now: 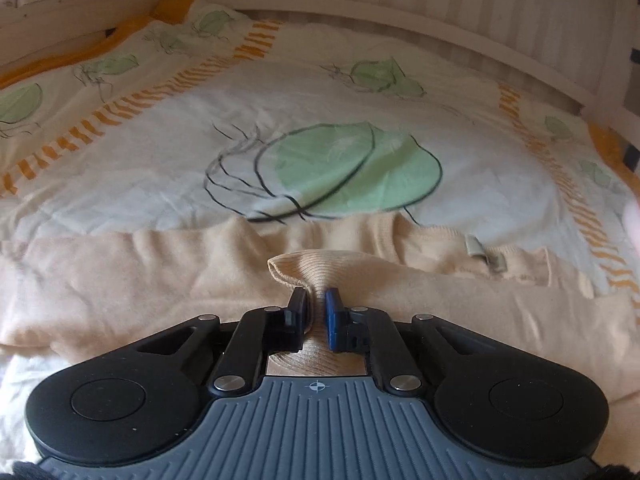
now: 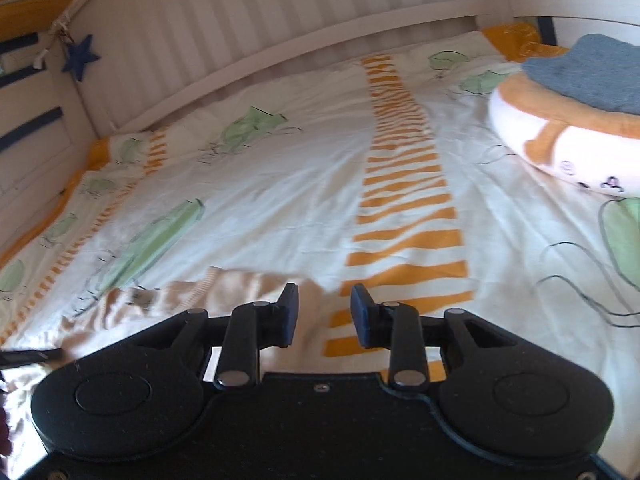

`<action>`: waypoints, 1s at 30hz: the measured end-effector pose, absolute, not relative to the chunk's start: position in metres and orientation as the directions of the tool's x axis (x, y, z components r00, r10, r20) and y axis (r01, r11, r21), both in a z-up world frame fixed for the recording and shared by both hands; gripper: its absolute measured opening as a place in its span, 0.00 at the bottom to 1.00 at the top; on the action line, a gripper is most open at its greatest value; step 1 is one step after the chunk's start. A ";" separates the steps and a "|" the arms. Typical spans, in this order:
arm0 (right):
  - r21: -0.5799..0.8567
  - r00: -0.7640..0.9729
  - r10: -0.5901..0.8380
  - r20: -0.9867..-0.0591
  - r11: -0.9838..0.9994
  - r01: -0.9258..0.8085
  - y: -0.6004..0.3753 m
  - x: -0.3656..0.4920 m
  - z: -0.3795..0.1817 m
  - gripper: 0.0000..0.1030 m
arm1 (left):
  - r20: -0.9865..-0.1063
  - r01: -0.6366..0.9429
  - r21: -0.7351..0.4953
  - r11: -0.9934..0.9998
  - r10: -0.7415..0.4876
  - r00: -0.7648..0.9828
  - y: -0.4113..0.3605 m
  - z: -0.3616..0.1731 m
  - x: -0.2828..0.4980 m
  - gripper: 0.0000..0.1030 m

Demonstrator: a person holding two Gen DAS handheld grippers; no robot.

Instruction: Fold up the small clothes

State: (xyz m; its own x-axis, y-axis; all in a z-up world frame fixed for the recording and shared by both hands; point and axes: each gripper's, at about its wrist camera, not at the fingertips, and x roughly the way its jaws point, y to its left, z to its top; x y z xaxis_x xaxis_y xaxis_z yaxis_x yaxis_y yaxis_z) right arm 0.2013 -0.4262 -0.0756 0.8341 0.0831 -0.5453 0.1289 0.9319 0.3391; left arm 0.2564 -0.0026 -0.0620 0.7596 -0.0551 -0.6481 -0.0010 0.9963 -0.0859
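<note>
Left wrist view: our left gripper (image 1: 316,300) is pinched tight on the ribbed cuff (image 1: 298,270) of a cream sweater (image 1: 160,276), we judge so the sleeve can be carried across the body for a fold. The sweater lies spread across the near part of the bed, its neck label (image 1: 478,250) toward the right. Our right gripper (image 2: 324,312) hovers with jaws apart and nothing between them, just beside the sweater's edge. Beneath is a leaf-print duvet (image 2: 280,200) with orange stripes; slatted bed rails (image 2: 240,12) surround it, and a round plush cushion (image 2: 560,128) sits at the far right corner.
</note>
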 end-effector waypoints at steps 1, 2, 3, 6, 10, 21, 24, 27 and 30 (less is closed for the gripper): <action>0.333 0.827 0.076 -0.557 0.933 0.138 -0.428 0.202 -0.077 0.41 | -0.638 -0.034 -0.077 0.996 -0.023 0.770 0.004 -0.057 0.257 0.10; 0.337 0.822 0.080 -0.563 0.931 0.141 -0.429 0.203 -0.078 0.41 | -0.634 -0.059 -0.071 0.996 0.001 0.773 0.010 -0.054 0.257 0.10; 0.350 0.818 0.092 -0.568 0.926 0.138 -0.431 0.204 -0.080 0.41 | -0.638 -0.073 -0.072 0.995 0.010 0.770 0.016 -0.052 0.261 0.10; 0.372 0.808 0.129 -0.575 0.921 0.117 -0.428 0.206 -0.084 0.41 | -0.648 -0.061 -0.088 0.994 -0.011 0.762 0.023 -0.052 0.264 0.10; 0.420 0.806 0.197 -0.558 0.905 0.069 -0.419 0.210 -0.088 0.41 | -0.649 -0.046 -0.074 0.996 -0.013 0.761 0.018 -0.056 0.263 0.10; 0.492 0.815 0.269 -0.514 0.870 0.024 -0.394 0.221 -0.100 0.55 | -0.634 -0.015 -0.063 0.998 -0.028 0.773 0.017 -0.053 0.260 0.10; 0.411 0.813 0.243 -0.529 0.912 -0.005 -0.385 0.223 -0.096 0.11 | -0.640 -0.006 -0.096 0.995 -0.057 0.766 0.016 -0.054 0.259 0.10; 0.327 0.801 0.135 -0.583 0.941 0.080 -0.397 0.220 -0.093 0.08 | -0.646 0.023 -0.115 0.993 -0.092 0.758 0.010 -0.058 0.256 0.10; 0.322 0.776 0.064 -0.627 0.929 0.183 -0.424 0.219 -0.103 0.08 | -0.663 0.033 -0.092 0.995 -0.086 0.744 0.005 -0.067 0.258 0.10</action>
State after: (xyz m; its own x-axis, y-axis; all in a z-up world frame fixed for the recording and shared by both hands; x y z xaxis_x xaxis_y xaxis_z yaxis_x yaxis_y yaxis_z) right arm 0.2191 -0.4244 -0.1026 0.7760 0.0644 -0.6274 0.1831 0.9289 0.3219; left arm 0.2576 0.0047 -0.0674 0.7441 -0.0863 -0.6625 0.0331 0.9952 -0.0924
